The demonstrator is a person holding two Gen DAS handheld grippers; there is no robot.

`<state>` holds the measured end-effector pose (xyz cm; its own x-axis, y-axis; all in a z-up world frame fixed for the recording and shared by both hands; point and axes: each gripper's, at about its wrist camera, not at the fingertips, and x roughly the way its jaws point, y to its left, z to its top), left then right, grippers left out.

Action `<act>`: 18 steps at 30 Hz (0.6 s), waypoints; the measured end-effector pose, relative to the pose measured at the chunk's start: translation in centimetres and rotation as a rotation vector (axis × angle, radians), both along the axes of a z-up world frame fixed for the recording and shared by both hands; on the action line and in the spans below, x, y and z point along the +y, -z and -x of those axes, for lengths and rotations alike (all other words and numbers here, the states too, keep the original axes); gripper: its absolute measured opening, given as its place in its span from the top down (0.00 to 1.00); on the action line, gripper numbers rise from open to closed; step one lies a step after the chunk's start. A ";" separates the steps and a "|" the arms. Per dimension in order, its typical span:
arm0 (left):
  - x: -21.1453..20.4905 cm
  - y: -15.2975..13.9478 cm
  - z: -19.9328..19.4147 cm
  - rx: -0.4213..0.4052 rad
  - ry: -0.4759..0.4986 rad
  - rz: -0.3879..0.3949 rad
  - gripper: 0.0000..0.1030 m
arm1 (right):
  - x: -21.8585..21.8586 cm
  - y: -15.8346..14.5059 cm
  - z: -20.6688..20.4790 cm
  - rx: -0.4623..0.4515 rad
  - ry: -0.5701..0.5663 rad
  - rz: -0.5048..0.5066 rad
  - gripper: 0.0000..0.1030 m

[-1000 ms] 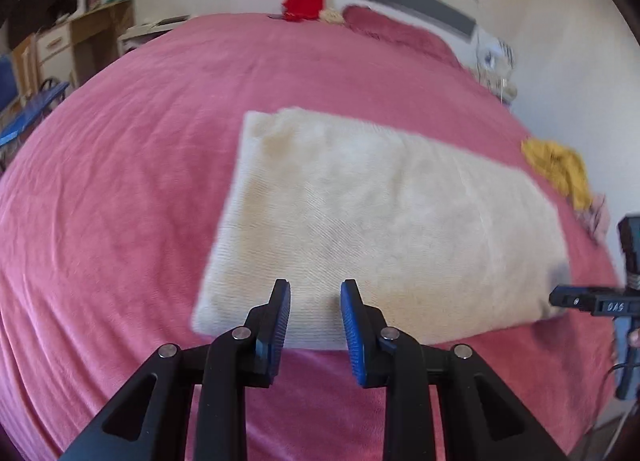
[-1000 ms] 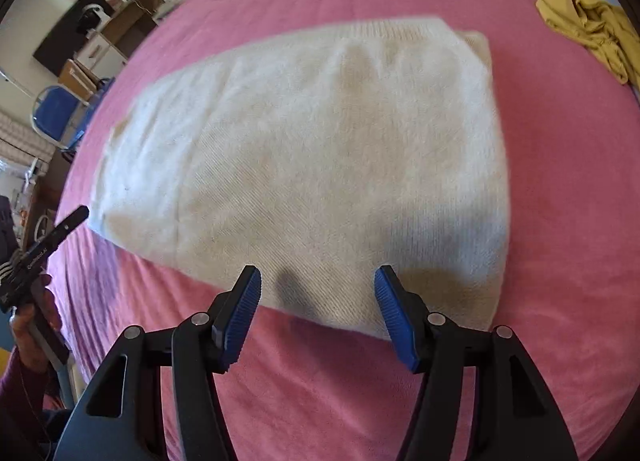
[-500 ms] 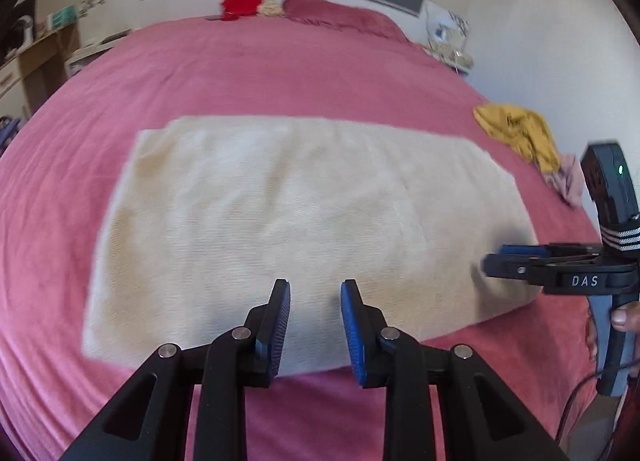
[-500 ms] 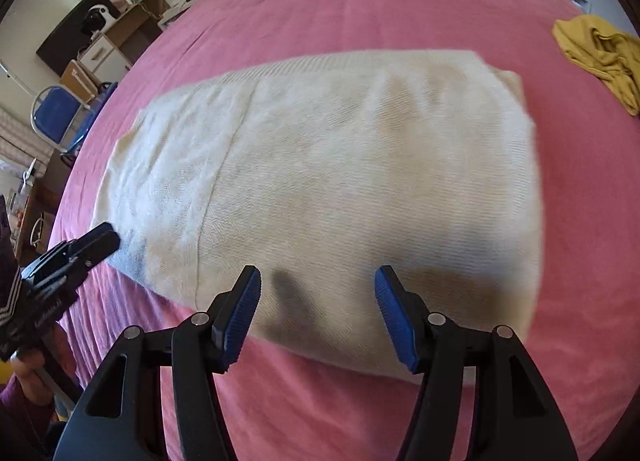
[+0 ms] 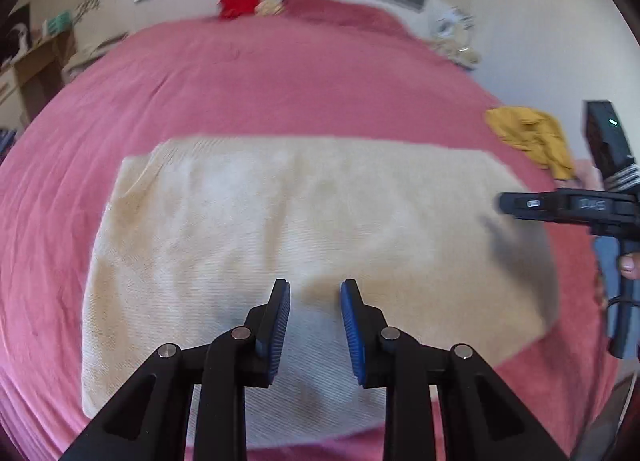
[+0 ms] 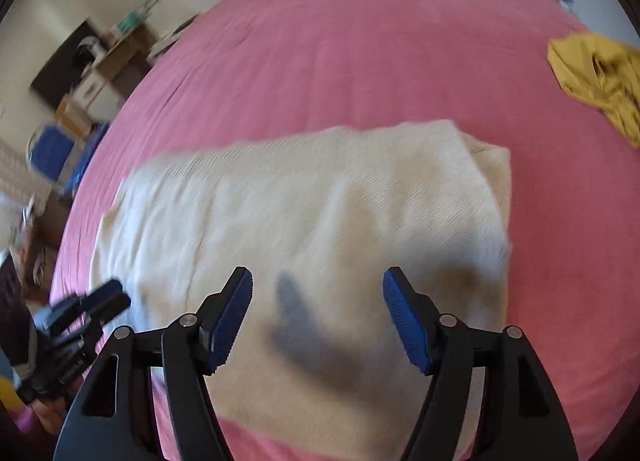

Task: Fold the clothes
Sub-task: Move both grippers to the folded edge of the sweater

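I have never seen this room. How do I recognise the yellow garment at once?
Find the big pink bed. Near its right edge, beyond the flat cream sweater, lies the yellow garment. It is the only crumpled, mustard-coloured piece; the sweater is pale and folded smooth.

L black plastic two-finger tongs [image 5: 315, 329]: angular linkage arms w/ triangular cut-outs, silver round pivot screws, blue ribbed pads [image 5: 278, 335] on inner finger faces. R black plastic two-finger tongs [image 6: 317, 317]: same build, same blue ribbed pads [image 6: 404, 321], silver screws. Seen from L cam, R unit side: black body, small green LED, striped band, white lettering (blurred, unreadable), dark cable below. Pink/magenta sleeve [image 6: 30, 419] behind L unit in R cam.
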<state>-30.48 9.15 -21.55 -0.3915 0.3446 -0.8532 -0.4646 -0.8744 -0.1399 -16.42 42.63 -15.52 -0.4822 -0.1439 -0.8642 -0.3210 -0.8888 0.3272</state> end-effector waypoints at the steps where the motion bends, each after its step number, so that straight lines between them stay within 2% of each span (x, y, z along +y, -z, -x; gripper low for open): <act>1: -0.4 0.8 0.4 -0.019 -0.006 -0.001 0.74 | 0.8 1.0 1.0 -0.044 0.027 -0.005 0.31; 3: -1.1 1.0 0.5 -0.012 0.008 -0.030 0.74 | 2.3 2.4 0.7 -0.091 0.042 0.024 0.31; 6: -2.7 -1.1 -0.2 0.055 0.021 -0.084 0.74 | 2.9 0.8 -0.4 -0.021 0.030 0.101 0.31; 8: -5.0 -2.7 -0.2 0.078 -0.022 -0.152 0.74 | 3.2 -0.2 -1.1 0.025 0.022 0.153 0.31; 10: -8.2 -4.1 0.6 0.088 -0.099 -0.217 0.69 | 3.6 -1.3 -1.9 0.072 0.013 0.204 0.28; 12: -10.8 -4.4 2.3 0.063 -0.169 -0.278 0.67 | 4.0 -2.1 -2.7 0.115 0.006 0.261 0.20; 15: -13.3 -3.0 6.2 -0.062 -0.261 -0.364 0.64 | 5.2 -0.9 -3.5 0.127 0.034 0.382 0.20; 18: -14.7 -1.3 9.1 -0.115 -0.310 -0.388 0.64 | 6.4 0.9 -3.2 0.138 0.091 0.444 0.20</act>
<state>-39.63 -5.55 -20.22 -0.4365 0.5270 -0.7292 -0.1537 -0.8422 -0.5168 -13.26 49.00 -16.47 -0.6159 -0.4373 -0.6553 -0.3176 -0.6234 0.7145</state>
